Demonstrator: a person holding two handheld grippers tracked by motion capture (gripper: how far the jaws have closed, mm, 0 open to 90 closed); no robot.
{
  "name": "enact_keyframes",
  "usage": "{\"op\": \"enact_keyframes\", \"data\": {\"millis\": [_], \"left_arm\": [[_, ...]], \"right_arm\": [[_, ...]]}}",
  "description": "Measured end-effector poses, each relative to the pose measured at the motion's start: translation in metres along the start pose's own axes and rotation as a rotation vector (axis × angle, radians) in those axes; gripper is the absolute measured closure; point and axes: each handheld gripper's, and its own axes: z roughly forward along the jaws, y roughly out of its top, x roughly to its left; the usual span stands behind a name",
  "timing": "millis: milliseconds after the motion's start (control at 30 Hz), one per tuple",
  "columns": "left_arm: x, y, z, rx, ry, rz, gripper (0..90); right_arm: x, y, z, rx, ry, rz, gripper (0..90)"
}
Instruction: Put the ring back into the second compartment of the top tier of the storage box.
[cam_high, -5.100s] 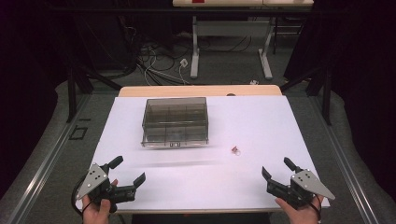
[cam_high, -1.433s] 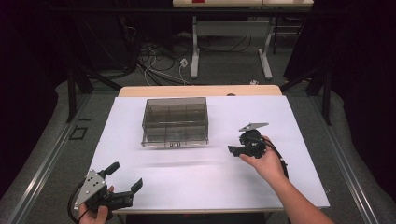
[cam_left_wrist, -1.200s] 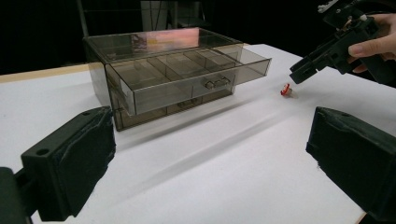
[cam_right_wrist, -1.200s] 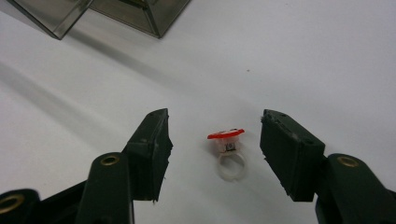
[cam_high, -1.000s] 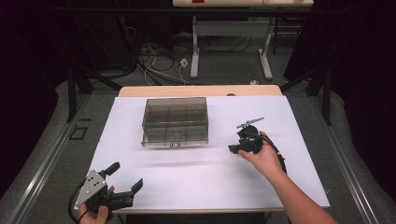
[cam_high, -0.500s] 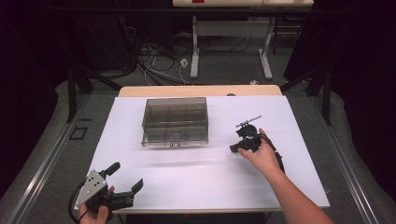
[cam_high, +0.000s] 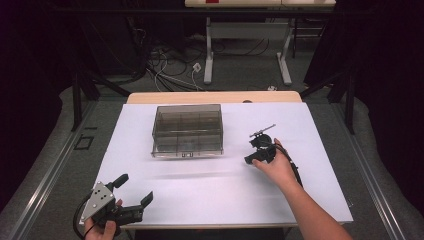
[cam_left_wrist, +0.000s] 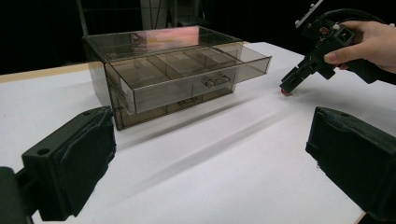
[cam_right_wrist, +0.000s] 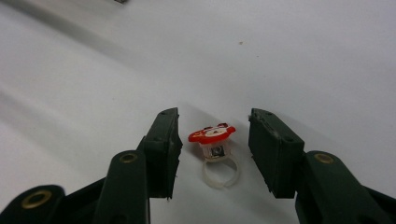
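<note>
A small ring with a red-and-white top (cam_right_wrist: 213, 140) lies on the white table between the jaws of my right gripper (cam_right_wrist: 214, 145). Those jaws have been closing around it, but a gap remains on each side and neither pad touches it. From above, the right gripper (cam_high: 252, 159) points down at the table right of the smoky clear drawer box (cam_high: 187, 130). My left gripper (cam_high: 135, 197) rests open at the front left. Its own view has the box (cam_left_wrist: 173, 74) with its top drawer pulled out, the right gripper (cam_left_wrist: 290, 84) and the ring's red top (cam_left_wrist: 284, 94).
The white table top (cam_high: 200, 190) ends in a wooden strip at its far edge (cam_high: 215, 97). Beyond it stand desk legs and cables on a dark floor. A cable trails from the right gripper along the person's forearm (cam_high: 300, 200).
The right hand came from the table's front right corner to the ring beside the box. In the last second it tipped down slightly over the ring. The left gripper stayed put.
</note>
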Motion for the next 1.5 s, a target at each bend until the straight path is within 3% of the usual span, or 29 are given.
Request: {"op": "enact_keyframes", "data": {"millis": [567,1000,1133,1367,1433,1500], "left_arm": [[0.0004,-0.0001,0.0001,0.002,0.0,0.0,1.4],[0.0007,-0.0005,0.0008,0.005,0.001,-0.003,1.4],[0.0005,-0.0005,0.0009,0.004,0.0,-0.003,1.4],[0.0006,-0.0005,0.001,0.005,-0.001,-0.003,1.4],[0.0007,-0.0005,0.0012,0.005,-0.002,-0.001,1.4],[0.0006,-0.0005,0.0013,0.005,-0.001,0.0,1.4]], "right_arm": [[0.0,0.0004,0.0049,0.024,-0.005,-0.014,57.7],[-0.0004,-0.0004,0.006,0.005,-0.021,-0.03,64.9],[-0.0006,0.0001,0.0047,0.025,-0.034,-0.04,66.6],[-0.0009,0.0,0.0047,0.022,-0.037,-0.038,67.1],[-0.0015,-0.0009,0.0069,-0.016,-0.029,-0.035,67.1],[-0.001,0.0001,0.0051,0.017,-0.034,-0.03,67.2]]}}
